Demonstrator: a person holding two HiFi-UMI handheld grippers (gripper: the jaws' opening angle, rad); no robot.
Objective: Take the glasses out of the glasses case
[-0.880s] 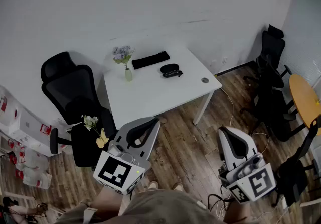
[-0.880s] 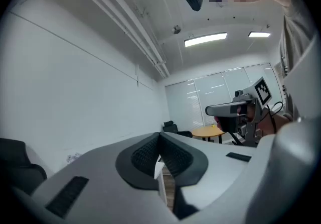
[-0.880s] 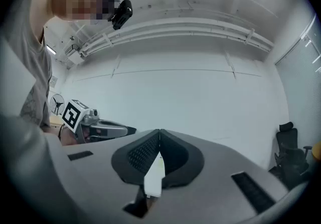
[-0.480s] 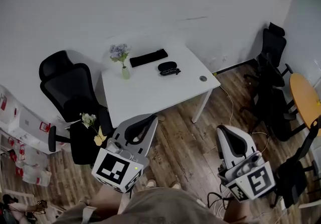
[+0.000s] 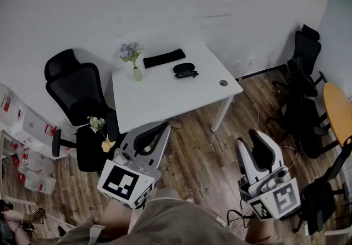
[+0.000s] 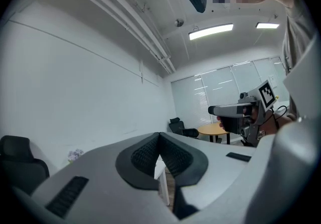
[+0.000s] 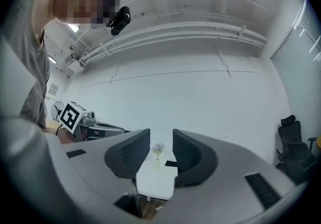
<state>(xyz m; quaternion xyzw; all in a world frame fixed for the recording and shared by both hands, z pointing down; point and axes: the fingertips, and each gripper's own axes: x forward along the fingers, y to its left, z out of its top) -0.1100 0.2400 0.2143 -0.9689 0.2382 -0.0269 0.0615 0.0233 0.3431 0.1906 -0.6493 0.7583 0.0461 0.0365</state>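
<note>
you stand on the wood floor (image 5: 203,156) short of the white table (image 5: 165,101), a gripper in each hand, both held low with their jaws pointed toward it. your left gripper (image 5: 163,127) has its jaws pressed together, the ribbed black pads meeting at the tips with nothing caught between them (its own view shows the seam plainly). your right gripper (image 5: 253,137) stands part open, a clear gap between its two pads, and it has hold of nothing. through that gap its own view frames the table and the small vase (image 7: 158,150) of pale purple blooms standing on it.

the glasses case (image 5: 183,67), dark and oval, lies on the tabletop well ahead of both sets of tips and well apart from either tool. a thin dark shape rests against the side of the case that faces your grippers, too small to make out. just beyond the case, seen from the tools, lies a long flat black object (image 5: 164,58), with the vase standing off its left end.

off to the left of the left gripper stands a black office chair (image 5: 77,87), and a sprig of white flowers (image 5: 98,124) shows just left of that gripper's jaws. out to the right of the right gripper are more black chairs (image 5: 302,73) and the edge of an orange round table (image 5: 338,112).
</note>
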